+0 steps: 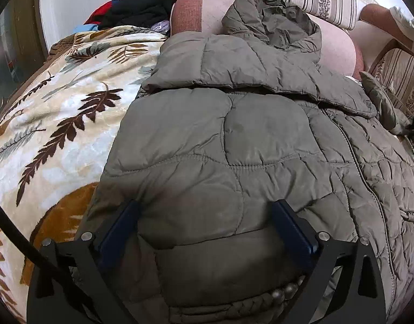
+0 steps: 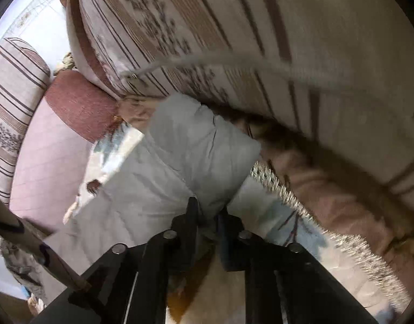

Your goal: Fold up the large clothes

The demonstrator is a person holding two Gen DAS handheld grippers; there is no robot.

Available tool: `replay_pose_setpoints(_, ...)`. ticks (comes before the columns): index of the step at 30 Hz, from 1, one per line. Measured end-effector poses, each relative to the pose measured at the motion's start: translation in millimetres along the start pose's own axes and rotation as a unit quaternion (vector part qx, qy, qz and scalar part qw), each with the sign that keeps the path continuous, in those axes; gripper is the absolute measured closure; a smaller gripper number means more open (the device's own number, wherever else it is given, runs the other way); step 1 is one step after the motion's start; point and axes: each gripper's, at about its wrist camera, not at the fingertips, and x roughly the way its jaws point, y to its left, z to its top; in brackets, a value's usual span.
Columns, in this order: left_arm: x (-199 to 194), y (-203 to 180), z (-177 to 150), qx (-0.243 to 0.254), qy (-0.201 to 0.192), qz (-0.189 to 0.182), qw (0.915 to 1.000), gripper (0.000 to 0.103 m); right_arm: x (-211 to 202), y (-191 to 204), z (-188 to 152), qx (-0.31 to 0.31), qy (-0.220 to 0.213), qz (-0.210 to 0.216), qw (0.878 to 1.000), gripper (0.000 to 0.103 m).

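An olive quilted puffer jacket (image 1: 261, 135) lies spread on a leaf-patterned blanket (image 1: 58, 113), hood toward the sofa back. One sleeve is folded across the chest. My left gripper (image 1: 207, 208) is open, its fingers straddling the jacket's lower part just above the fabric. In the right wrist view my right gripper (image 2: 209, 210) is shut on the jacket's other sleeve (image 2: 185, 145), which looks pale grey there and stretches away toward the sofa cushions. In the left wrist view that sleeve's end (image 1: 382, 102) lies at the far right.
Striped floral sofa cushions (image 2: 207, 27) stand behind the jacket. A pink bolster (image 1: 207, 13) lies under the hood. A pile of dark and red clothes (image 1: 131, 10) sits at the back left. A person's arm (image 1: 382, 19) shows at the upper right.
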Motion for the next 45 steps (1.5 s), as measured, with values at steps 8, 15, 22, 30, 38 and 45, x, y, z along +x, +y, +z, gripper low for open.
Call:
replay_pose_setpoints(8,-2.1,4.1,-0.1,-0.011,-0.006,-0.017,0.9998,0.004,-102.6,24.4,30.8,-0.047,-0.112,-0.097,0.988,0.096)
replay_pose_setpoints(15,-6.5,7.4,-0.7,-0.019,-0.009,-0.028,0.9994,0.004,-191.7,106.5,19.1,-0.113,-0.171,-0.073,0.976,0.096)
replay_pose_setpoints(22,-17.3,9.6,-1.3,-0.027,-0.021,-0.031,0.9989,0.004,-267.1,225.1,-49.5,-0.216,-0.182,0.032,0.959,0.095)
replay_pose_setpoints(30,-64.3,35.3,-0.6,-0.083,-0.07,-0.067,0.9918,0.004,-276.5,349.5,-198.6,-0.364,-0.117,0.141,0.913,0.095)
replay_pose_setpoints(38,-82.3,55.3,4.3,-0.11,-0.104,-0.033,0.9879,0.004,-206.3,411.6,-372.2,-0.484,-0.012,0.163,0.86,0.096)
replay_pose_setpoints(45,-76.7,67.1,8.4,-0.131,-0.093,-0.033,0.9864,0.004,-124.1,407.4,-470.5,-0.557,0.052,0.114,0.821,0.095)
